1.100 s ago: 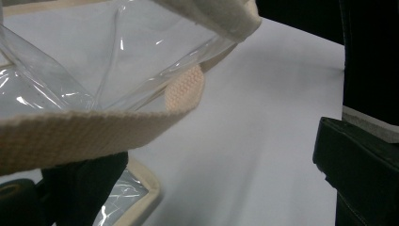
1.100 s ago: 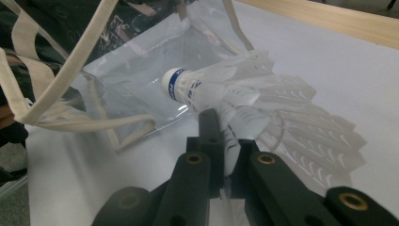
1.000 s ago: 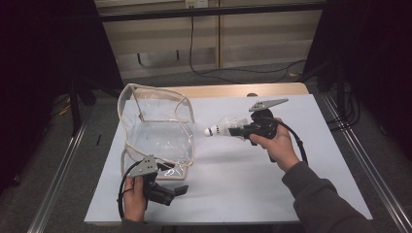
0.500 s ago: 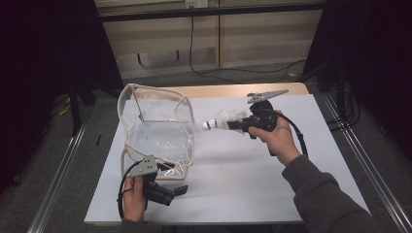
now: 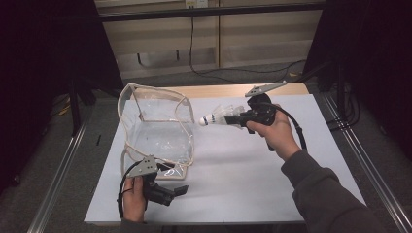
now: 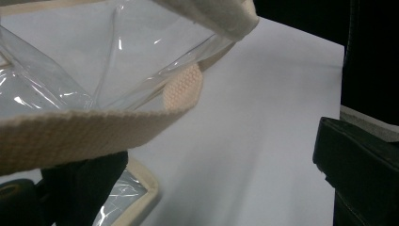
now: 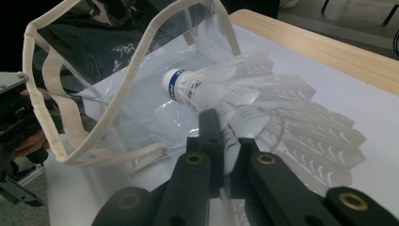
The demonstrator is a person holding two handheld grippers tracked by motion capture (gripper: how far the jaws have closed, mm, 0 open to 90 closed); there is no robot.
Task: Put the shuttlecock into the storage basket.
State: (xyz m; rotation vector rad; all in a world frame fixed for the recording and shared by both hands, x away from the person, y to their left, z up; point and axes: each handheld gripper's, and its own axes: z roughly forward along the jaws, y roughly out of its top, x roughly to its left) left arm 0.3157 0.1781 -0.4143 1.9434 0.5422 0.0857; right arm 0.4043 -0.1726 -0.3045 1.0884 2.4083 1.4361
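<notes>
A clear plastic bag with cream webbing trim stands open on the white sheet. My right gripper hovers to the right of it, shut on the feather skirt of a white shuttlecock. The blue-banded cork points left at the bag's rim. In the right gripper view the shuttlecock juts beyond my right gripper toward the bag. My left gripper rests on the sheet at the bag's front bottom corner. In the left gripper view its jaws stand wide apart; a bag strap crosses in front of the left gripper.
The white sheet covers most of the wooden table. Metal rails run along both sides. A black cable lies on the floor behind the table. A person's dark clothing shows through the bag in the right gripper view.
My right gripper has lifted the shuttlecock a little and carried it slightly left toward the bag's rim. The left gripper and the bag have stayed put.
</notes>
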